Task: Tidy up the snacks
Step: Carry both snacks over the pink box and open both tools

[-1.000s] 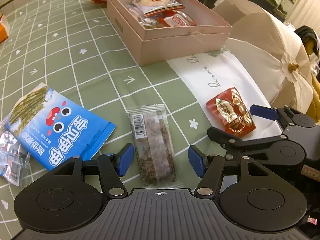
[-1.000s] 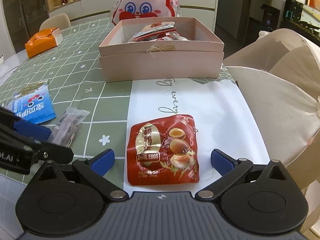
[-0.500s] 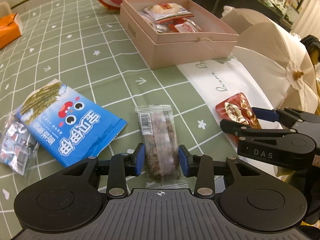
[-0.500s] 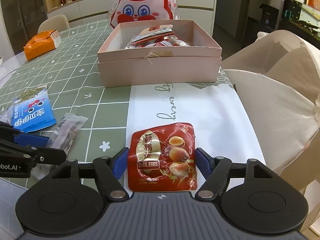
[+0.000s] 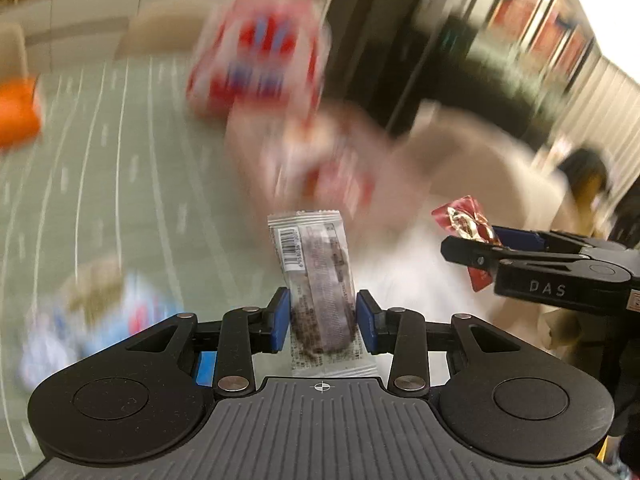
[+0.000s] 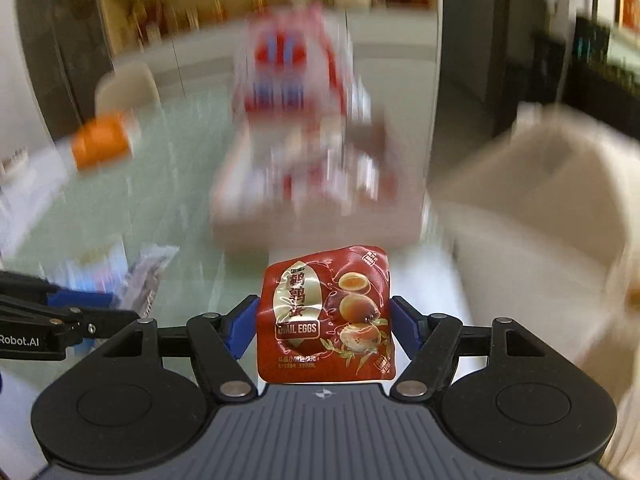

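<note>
My left gripper is shut on a clear-wrapped brown snack bar and holds it up off the table. My right gripper is shut on a red quail eggs packet, also lifted. The right gripper and its red packet show at the right of the left wrist view. The pink snack box lies ahead, blurred, with several packets inside. The left gripper shows at the left edge of the right wrist view.
A blue snack bag lies blurred at the left on the green checked tablecloth. An orange box sits far left. A red and white rabbit bag stands behind the pink box. A cream chair is at the right.
Both grippers have lifted their snacks off the table and tilted up, moving fast toward the pink box; the background is now motion-blurred. A second ago both were open around the snacks.
</note>
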{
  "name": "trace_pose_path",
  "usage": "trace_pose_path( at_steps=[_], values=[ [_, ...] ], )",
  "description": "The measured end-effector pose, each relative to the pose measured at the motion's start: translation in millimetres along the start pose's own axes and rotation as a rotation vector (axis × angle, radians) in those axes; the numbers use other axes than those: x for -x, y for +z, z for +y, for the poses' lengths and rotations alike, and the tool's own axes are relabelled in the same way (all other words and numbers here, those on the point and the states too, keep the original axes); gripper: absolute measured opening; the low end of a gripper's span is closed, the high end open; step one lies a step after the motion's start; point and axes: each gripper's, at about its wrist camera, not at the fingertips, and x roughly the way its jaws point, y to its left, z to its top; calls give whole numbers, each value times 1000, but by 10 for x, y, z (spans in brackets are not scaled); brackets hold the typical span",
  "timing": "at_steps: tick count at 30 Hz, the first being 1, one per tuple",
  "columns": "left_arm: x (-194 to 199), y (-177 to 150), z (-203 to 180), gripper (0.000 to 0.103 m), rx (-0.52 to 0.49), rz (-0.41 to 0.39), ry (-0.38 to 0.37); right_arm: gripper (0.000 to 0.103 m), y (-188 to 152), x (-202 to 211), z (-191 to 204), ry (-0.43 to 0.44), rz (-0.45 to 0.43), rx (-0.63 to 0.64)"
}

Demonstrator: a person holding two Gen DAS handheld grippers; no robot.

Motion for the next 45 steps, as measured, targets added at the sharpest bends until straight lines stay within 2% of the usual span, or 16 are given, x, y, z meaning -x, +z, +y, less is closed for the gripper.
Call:
trace_pose_path(
  at_steps=[3,5,8,11,15,17,19,25,27,29,31,33,36,41,43,45],
  values=[
    [133,547,-70,41,-24,-122,-28,70,676,303,-91,-5,-155,27],
    [59,818,-101,41,-32,-147,-27,70,1135,388,-125,-13,-208,49],
    [-318,1057,-126,41,-44,-127,-14,71,1605,268,-187,4,-207,57],
    [-862,1069,-96,41,-13,-66,-15,71,1800,-50,-244,6,-166,78],
    [-1602,951,88,42,96,90,-65,71,1794,-622,-356,49,-46,60],
    [-1723,861,121,42,108,103,-16,71,1719,-923,-408,68,15,55],
    [-1684,804,122,42,112,74,38,71,1651,-1210,-444,83,67,51],
    [-1365,740,186,42,187,5,43,71,1575,-1997,-389,97,191,29],
    [-1244,687,219,42,213,-6,46,71,1538,-2171,-387,144,239,0],
    [-1131,586,273,42,235,10,56,72,1505,-2288,-406,172,289,-53],
    [-1035,474,279,42,246,62,89,72,1481,-2323,-456,186,326,-109],
    [-955,329,281,42,238,98,107,72,1474,-2235,-515,182,304,-157],
    [-845,136,305,42,233,134,101,74,1458,-1950,-513,142,198,-153],
    [-556,-94,536,42,249,167,114,74,1271,-1580,-199,-77,109,82],
    [-397,-142,704,42,259,147,144,74,1146,-1431,-47,-140,67,176],
    [-218,-191,935,42,288,112,192,74,1025,-1276,66,-180,22,210]
  ],
)
